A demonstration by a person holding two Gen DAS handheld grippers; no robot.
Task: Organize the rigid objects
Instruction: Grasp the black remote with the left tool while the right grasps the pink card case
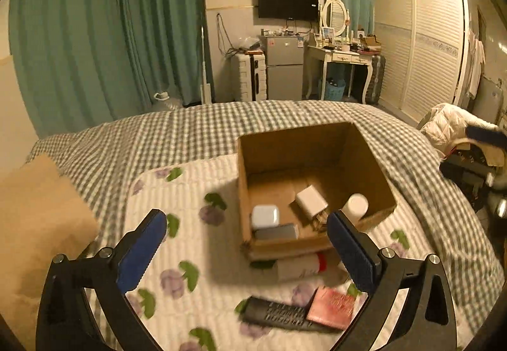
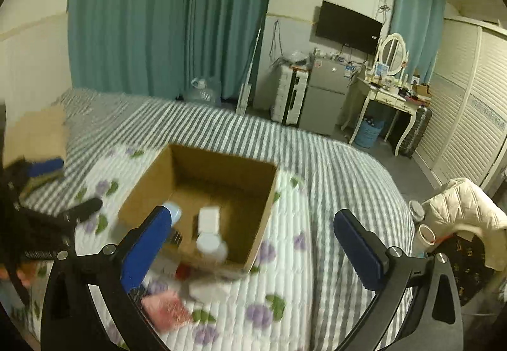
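It's a bedroom with teal curtains [image 1: 104,34], a louvred white wardrobe [image 1: 421,43], a wall-mounted television [image 1: 287,1] and a small grey fridge [image 1: 284,65] next to a white dressing desk [image 1: 342,57] with an oval mirror. The bed [image 1: 196,132] fills the foreground, covered in a grey-and-white checked sheet, and over that lies a white quilted pad [image 1: 196,202] printed with purple flowers.

On the pad sits an open cardboard box [image 1: 310,141]. Inside it lie a rounded pale blue case [image 1: 265,215], a silver flat device [image 1: 277,232] touching its near side, a white charger block [image 1: 312,200] tilted on the box floor, and a white round-capped jar [image 1: 356,205] against the right wall. Just outside the box's near wall lies a white tube with a red cap [image 1: 301,265] on its side. Closer in, a black remote control [image 1: 279,314] lies on the pad with a pink booklet [image 1: 331,306] touching its right end.

The left tool [image 1: 247,256] hangs above the pad, short of the box, its blue-padded fingers wide apart with nothing between them. The right tool [image 2: 250,252] hovers over the box's near right corner, likewise spread wide and empty; from its camera the box [image 2: 202,160] and the pink booklet [image 2: 168,308] are smeared with blur. A cream puffy jacket [image 2: 462,208] is draped beside the bed on the right.
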